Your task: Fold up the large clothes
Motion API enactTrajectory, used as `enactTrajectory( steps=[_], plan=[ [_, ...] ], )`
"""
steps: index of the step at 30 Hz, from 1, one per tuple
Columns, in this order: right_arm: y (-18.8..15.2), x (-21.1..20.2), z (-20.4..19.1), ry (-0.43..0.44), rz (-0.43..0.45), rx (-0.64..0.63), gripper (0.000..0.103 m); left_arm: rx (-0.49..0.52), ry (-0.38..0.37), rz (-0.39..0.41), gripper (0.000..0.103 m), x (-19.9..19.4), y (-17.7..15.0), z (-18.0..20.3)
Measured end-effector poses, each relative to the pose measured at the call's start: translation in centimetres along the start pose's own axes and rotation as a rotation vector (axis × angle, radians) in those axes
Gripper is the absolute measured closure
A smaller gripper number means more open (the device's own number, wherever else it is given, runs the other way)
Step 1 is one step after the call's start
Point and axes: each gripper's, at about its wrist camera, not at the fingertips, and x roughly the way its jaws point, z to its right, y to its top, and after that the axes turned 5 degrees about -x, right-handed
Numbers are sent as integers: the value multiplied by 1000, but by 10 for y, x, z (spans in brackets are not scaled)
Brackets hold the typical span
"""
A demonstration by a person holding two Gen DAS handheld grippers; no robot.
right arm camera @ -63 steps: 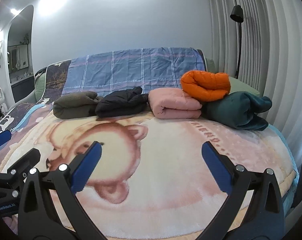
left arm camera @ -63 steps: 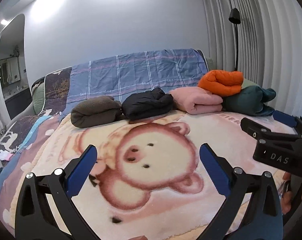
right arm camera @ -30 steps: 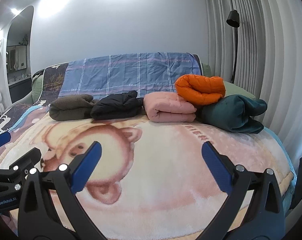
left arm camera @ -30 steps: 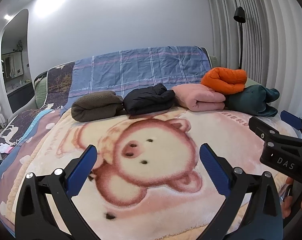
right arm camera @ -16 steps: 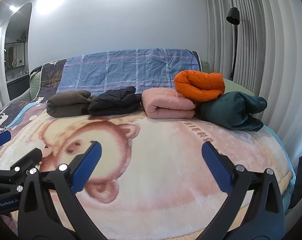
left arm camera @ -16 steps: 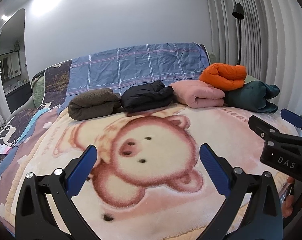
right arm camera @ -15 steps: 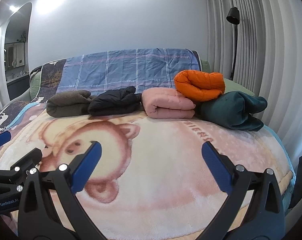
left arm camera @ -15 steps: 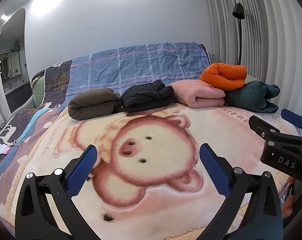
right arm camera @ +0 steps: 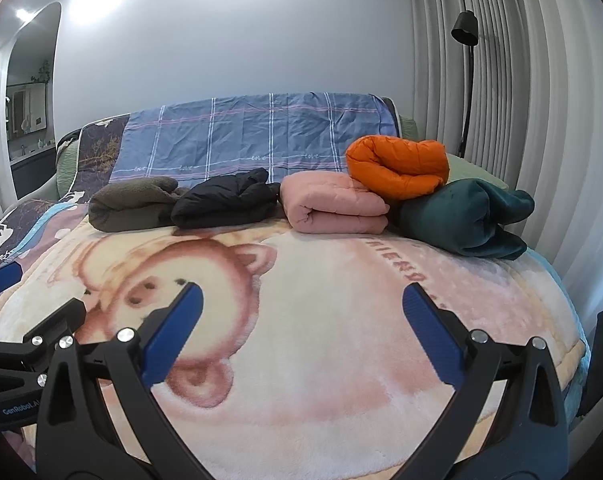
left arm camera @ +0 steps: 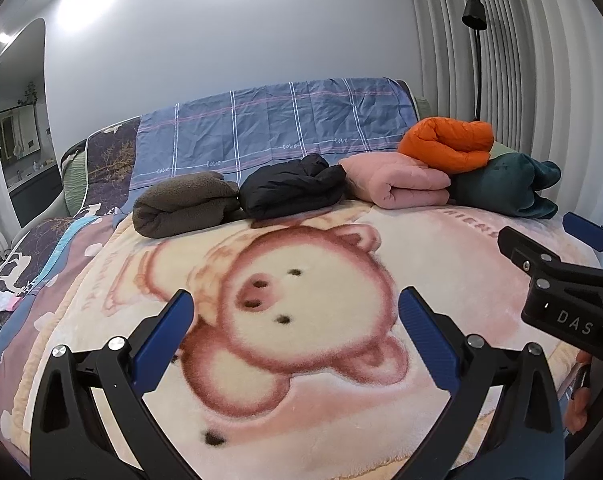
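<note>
Several folded garments lie in a row at the far side of the bed: a brown fleece [left arm camera: 185,210] [right arm camera: 131,202], a black jacket [left arm camera: 291,190] [right arm camera: 225,200], a pink quilted one [left arm camera: 397,186] [right arm camera: 333,204], an orange puffer [left arm camera: 447,142] [right arm camera: 397,166] resting on top, and a teal one [left arm camera: 505,184] [right arm camera: 465,212]. My left gripper [left arm camera: 295,316] hangs open above the bear blanket [left arm camera: 301,420] near the front edge, holding nothing. My right gripper [right arm camera: 301,308] is open too, beside it on the right, also seen at the right edge of the left wrist view.
A blue checked sheet [left arm camera: 277,136] covers the headboard end. A black floor lamp [right arm camera: 465,76] and grey curtains [right arm camera: 541,120] stand on the right. A doorway with a cabinet [left arm camera: 17,152] opens at left. Small items lie on the floor [left arm camera: 1,302] at left.
Both views have shifted only slightly; the grippers stay open over the blanket and the folded pile has not moved.
</note>
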Motion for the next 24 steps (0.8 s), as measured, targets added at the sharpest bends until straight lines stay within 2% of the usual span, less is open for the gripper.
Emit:
enactTrajectory(
  steps=[24],
  plan=[
    [-7,2,2,1,-19,0,2,-3,14,-17,1,1,-6,0]
  ],
)
